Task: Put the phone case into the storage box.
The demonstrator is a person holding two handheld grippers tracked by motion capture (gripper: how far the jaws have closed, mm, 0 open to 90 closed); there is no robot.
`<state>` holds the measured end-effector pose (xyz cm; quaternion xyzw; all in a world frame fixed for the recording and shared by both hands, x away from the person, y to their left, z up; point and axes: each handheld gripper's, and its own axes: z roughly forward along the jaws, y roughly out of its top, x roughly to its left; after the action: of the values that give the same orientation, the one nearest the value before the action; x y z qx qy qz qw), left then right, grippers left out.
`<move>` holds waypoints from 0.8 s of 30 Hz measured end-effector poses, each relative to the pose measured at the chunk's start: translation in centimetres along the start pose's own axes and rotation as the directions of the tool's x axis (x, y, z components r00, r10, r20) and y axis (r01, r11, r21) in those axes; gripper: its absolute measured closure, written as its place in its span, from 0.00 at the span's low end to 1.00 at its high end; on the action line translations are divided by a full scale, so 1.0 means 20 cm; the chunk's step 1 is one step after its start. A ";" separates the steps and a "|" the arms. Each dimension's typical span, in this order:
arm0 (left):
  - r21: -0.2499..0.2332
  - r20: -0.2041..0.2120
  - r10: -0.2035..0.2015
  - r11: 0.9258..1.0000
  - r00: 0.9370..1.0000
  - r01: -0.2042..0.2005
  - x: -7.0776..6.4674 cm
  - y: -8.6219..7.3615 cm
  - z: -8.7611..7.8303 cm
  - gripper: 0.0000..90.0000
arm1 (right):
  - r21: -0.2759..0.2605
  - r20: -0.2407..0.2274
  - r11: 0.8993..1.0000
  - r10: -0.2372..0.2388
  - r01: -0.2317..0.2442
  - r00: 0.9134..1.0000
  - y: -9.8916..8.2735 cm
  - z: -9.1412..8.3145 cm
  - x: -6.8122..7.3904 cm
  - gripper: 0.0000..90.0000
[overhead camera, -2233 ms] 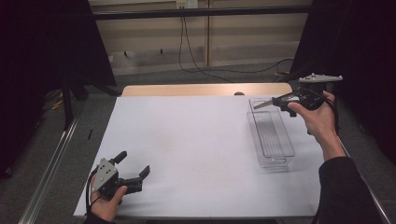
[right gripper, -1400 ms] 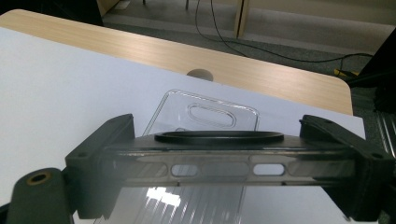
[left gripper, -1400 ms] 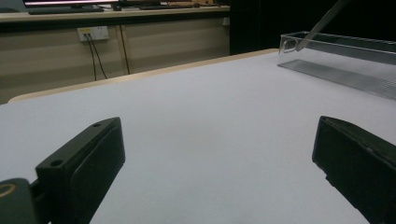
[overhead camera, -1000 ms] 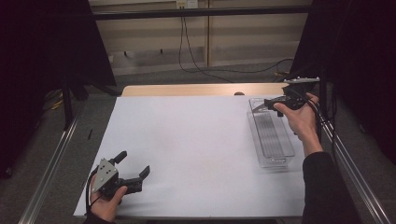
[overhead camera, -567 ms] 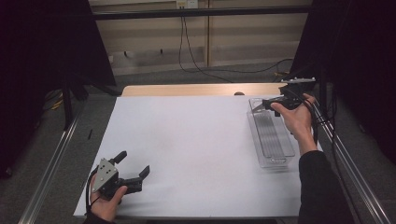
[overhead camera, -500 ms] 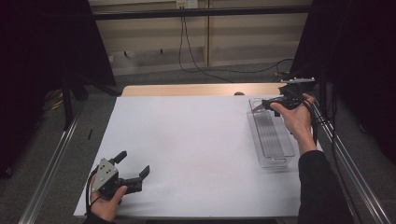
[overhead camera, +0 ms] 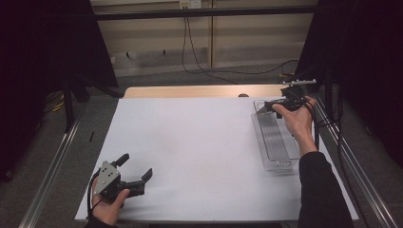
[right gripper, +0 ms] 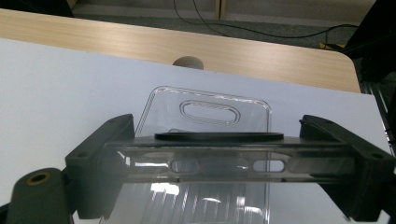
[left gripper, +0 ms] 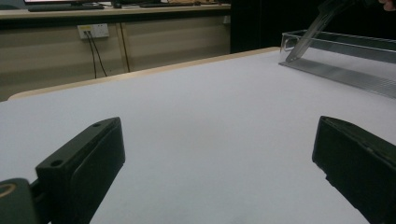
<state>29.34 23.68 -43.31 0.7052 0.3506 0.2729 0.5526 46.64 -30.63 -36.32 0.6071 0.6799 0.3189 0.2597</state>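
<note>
A long clear plastic tray (overhead camera: 258, 135) lies on the right side of the white sheet (overhead camera: 190, 142). My right gripper (overhead camera: 274, 105) hovers over the tray's far end, shut on a flat smoky translucent plastic piece (right gripper: 219, 164) with slot cutouts. That piece spans both jaws, with a black oval (right gripper: 218, 136) on top. In the left gripper view the piece (left gripper: 310, 35) slants down into the tray (left gripper: 345, 44). The tray's end wall with its handle slot (right gripper: 209, 112) lies just beyond the jaws. My left gripper (overhead camera: 135, 166) rests open near the sheet's front left corner, with nothing between its jaws (left gripper: 219, 140).
The sheet covers a wooden table whose bare far strip (overhead camera: 190, 91) holds a small grey round cap (overhead camera: 243, 95). Metal rails run along the left (overhead camera: 52, 166) and right (overhead camera: 351, 161) sides. Cables (overhead camera: 328, 128) trail beside the right hand.
The right hand has come down and slightly left with the held piece, from above the tray's far right to its far end. The left gripper has not moved.
</note>
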 end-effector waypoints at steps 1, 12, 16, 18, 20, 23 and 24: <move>-0.001 0.000 -0.002 1.000 1.000 0.002 0.00 0.00 0.00 0.03 | -0.004 0.001 1.000 0.006 -0.006 1.000 0.00 0.00 0.00 0.13; 0.001 0.002 -0.005 1.000 1.000 0.005 0.00 0.00 0.00 0.03 | -0.037 0.028 0.999 0.009 -0.008 1.000 0.02 0.03 0.02 0.13; -0.001 0.002 -0.005 1.000 1.000 0.005 0.00 0.00 0.00 0.03 | -0.047 0.043 0.999 0.001 0.001 0.999 0.04 0.05 0.04 0.13; -0.001 -0.008 -0.004 1.000 1.000 0.004 0.00 0.00 0.00 0.03 | -0.053 0.048 0.999 0.003 -0.001 0.999 0.04 0.05 0.04 0.13; -0.001 -0.018 -0.010 1.000 1.000 0.010 0.01 0.00 -0.01 0.03 | -0.061 0.052 0.998 0.007 -0.003 0.999 0.04 0.06 0.04 0.13; 0.002 -0.012 -0.012 1.000 1.000 0.012 0.01 0.00 0.00 0.03 | -0.075 0.072 0.997 0.008 -0.003 0.997 0.04 0.07 0.05 0.13; 0.002 -0.010 -0.012 1.000 1.000 0.012 0.01 0.00 0.00 0.03 | -0.077 0.077 0.997 0.009 -0.004 0.997 0.04 0.07 0.05 0.13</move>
<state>29.38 23.86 -43.34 0.7024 0.3578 0.2726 0.5516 48.10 -29.43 -36.56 0.6108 0.6547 0.3219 0.3078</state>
